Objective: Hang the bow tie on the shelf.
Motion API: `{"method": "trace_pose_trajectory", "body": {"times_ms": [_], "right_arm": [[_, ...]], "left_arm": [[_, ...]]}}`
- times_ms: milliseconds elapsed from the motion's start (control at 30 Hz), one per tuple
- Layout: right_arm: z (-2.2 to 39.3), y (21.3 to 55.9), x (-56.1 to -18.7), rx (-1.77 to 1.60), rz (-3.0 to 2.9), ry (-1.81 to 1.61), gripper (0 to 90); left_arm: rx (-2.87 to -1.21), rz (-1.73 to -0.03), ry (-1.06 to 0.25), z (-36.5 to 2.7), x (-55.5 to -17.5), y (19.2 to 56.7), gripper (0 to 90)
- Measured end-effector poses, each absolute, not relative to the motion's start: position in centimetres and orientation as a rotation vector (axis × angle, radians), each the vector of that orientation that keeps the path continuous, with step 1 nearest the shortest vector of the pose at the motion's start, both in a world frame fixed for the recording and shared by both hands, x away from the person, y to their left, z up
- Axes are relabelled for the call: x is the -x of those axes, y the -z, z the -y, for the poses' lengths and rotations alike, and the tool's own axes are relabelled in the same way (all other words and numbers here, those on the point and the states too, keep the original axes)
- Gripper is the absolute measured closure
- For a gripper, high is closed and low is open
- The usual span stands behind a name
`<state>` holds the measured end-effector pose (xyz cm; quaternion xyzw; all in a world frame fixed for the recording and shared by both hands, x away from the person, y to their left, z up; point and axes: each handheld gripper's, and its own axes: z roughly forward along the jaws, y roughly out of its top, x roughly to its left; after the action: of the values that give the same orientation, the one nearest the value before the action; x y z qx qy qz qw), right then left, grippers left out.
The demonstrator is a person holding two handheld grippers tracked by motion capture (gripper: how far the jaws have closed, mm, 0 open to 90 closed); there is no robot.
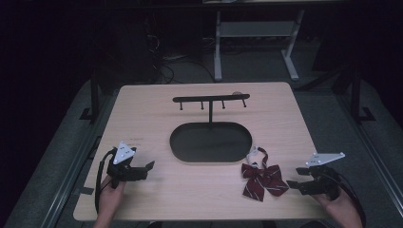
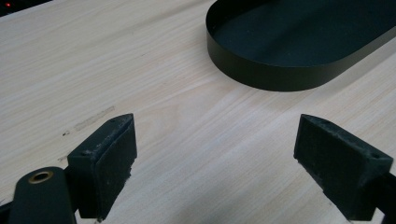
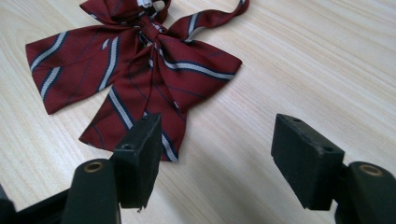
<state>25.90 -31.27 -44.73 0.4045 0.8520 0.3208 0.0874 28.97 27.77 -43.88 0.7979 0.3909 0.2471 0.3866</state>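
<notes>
A light wooden table (image 1: pixel 142 109) fills the middle of the high view. At its centre sits a black oval tray (image 1: pixel 210 142), and from the tray's far edge a thin post rises to a black hanger bar (image 1: pixel 210 99) with small pegs hanging under it.

A dark red bow tie (image 1: pixel 263 176) with pale stripes lies flat on the table at the lower right of the frame, just beside the tray's right end, its white strap reaching toward the tray.

The left gripper (image 1: pixel 148 167) is held at the lower left of the frame, its jaws spread wide with nothing between them; in the left gripper view they stand over bare wood, with the tray's curved wall at the upper right.

The right gripper (image 1: pixel 295 177) is at the lower right, just right of the bow tie, jaws also wide apart and holding nothing. In the right gripper view the bow tie fills the upper left, one of its tails running behind the left jaw.
</notes>
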Motion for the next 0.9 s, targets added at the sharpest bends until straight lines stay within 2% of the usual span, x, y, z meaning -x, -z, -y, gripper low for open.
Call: {"method": "trace_pose_trajectory", "body": {"times_ms": [667,900], "right_arm": [[29.6,43.8,-27.5,-1.185,-2.585,-1.022,25.1],[28.6,42.6,-28.1,-1.161,-2.605,-1.027,25.1]], "left_arm": [[-2.035,-0.993,-0.628,-27.8,-28.9,44.0,13.1],[-2.031,-0.987,-0.626,-27.7,-28.9,44.0,13.1]]}}
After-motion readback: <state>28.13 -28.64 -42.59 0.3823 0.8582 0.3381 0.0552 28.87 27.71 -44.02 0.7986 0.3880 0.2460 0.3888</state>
